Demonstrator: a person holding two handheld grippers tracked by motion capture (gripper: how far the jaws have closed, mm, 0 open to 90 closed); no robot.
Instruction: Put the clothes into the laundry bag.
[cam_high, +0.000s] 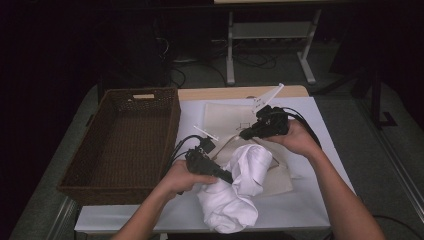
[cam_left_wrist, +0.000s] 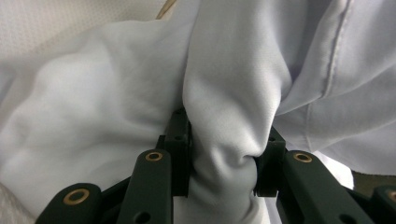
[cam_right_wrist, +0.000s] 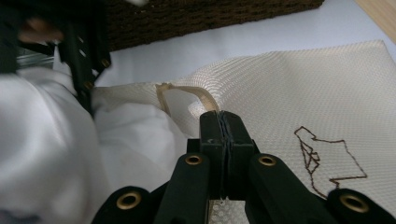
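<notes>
Left gripper (cam_high: 227, 176): near the table's front edge; in the left gripper view its two black jaws pinch a thick fold of the crumpled white cloth garment (cam_left_wrist: 233, 93), the pads pressed into the fabric from both sides.
White garment: one, bunched in a heap (cam_high: 235, 192) at the front middle of the table, its upper part lying over the mouth of the bag.
Left gripper view alone: a stitched seam running down the garment at the right, and a strip of woven cream fabric at the top left corner.
Right gripper (cam_high: 243, 134): farther back, right of centre; in the right gripper view its jaws stand fully closed on the rim of the flat cream woven tote bag (cam_right_wrist: 299, 88), beside its tan strap handle (cam_right_wrist: 187, 95).
Right gripper view alone: a brown line drawing (cam_right_wrist: 327, 156) printed on the bag, and the left gripper farther off at the upper left, against the garment.
Tote bag: one, lying flat on the white sheet, towards the back right of the table (cam_high: 310, 200).
Dark brown wicker basket (cam_high: 125, 145): one, rectangular, along the table's left edge, nothing seen inside.
High view alone: the whole basket with its handle slot, both forearms, a light wooden strip at the table's back edge.
Count: two grippers, one garment, one bag, one basket.
</notes>
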